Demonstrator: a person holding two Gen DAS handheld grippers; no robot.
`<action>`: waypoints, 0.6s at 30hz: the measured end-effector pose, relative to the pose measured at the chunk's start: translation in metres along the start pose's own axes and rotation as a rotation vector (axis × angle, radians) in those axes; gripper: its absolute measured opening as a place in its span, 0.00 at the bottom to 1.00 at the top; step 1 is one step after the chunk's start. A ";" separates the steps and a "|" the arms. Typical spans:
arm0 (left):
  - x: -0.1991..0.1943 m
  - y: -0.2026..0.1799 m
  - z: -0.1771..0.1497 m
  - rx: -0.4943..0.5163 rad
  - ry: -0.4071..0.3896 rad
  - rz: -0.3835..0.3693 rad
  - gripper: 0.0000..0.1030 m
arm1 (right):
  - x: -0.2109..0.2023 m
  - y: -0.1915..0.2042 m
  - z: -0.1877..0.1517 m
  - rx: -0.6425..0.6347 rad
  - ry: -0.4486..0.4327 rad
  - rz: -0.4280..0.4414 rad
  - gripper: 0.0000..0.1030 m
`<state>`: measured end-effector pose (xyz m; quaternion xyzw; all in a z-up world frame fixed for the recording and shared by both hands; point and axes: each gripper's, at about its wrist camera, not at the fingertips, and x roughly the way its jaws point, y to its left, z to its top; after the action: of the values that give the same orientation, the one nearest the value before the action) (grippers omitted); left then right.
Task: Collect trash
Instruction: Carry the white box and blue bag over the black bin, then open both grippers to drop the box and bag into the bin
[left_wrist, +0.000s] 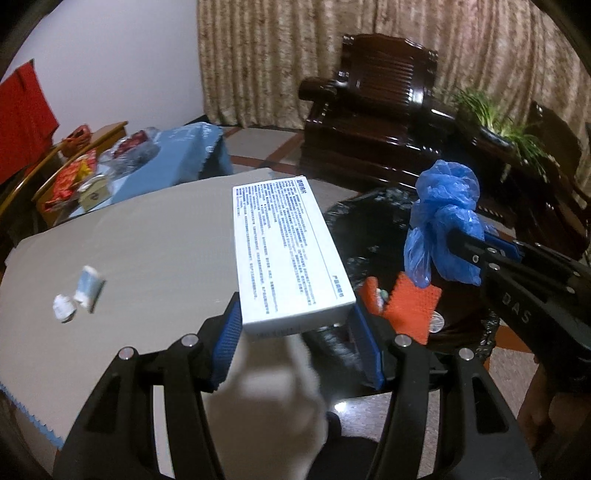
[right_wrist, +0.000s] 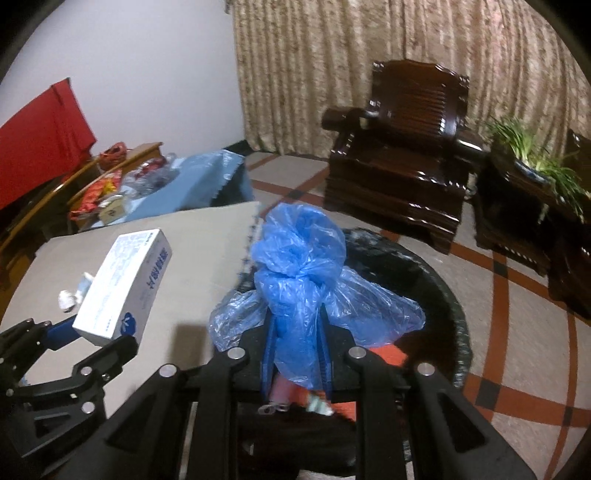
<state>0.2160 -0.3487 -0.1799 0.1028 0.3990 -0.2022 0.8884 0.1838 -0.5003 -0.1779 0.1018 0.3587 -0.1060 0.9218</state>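
You had your left gripper (left_wrist: 295, 325) clamped on the white box (left_wrist: 284, 251), fingers (left_wrist: 225, 343) pressing its sides, and your right gripper (right_wrist: 295, 354) pinching the blue bag (right_wrist: 299, 269). Both hung above the bin (right_wrist: 454, 295) at twelve o'clock; releasing came next. Scraps (left_wrist: 79, 291) remained on the worktop (left_wrist: 147, 240) at ten o'clock.

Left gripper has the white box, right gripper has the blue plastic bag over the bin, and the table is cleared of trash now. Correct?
Not quite: the table is not cleared. Two small crumpled scraps lie on it, as the left wrist view shows. The rest holds: the left gripper grips the white box, the right gripper the blue plastic bag over the bin.
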 end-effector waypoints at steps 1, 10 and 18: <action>0.006 -0.008 0.001 0.010 0.004 -0.003 0.53 | 0.004 -0.007 0.000 0.008 0.007 -0.005 0.19; 0.043 -0.044 0.001 0.044 0.039 -0.010 0.54 | 0.039 -0.048 -0.011 0.046 0.045 -0.021 0.19; 0.082 -0.064 -0.006 0.042 0.070 -0.049 0.55 | 0.078 -0.071 -0.020 0.012 0.152 -0.025 0.24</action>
<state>0.2327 -0.4272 -0.2468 0.1188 0.4281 -0.2284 0.8663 0.2077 -0.5727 -0.2535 0.1106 0.4283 -0.1119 0.8898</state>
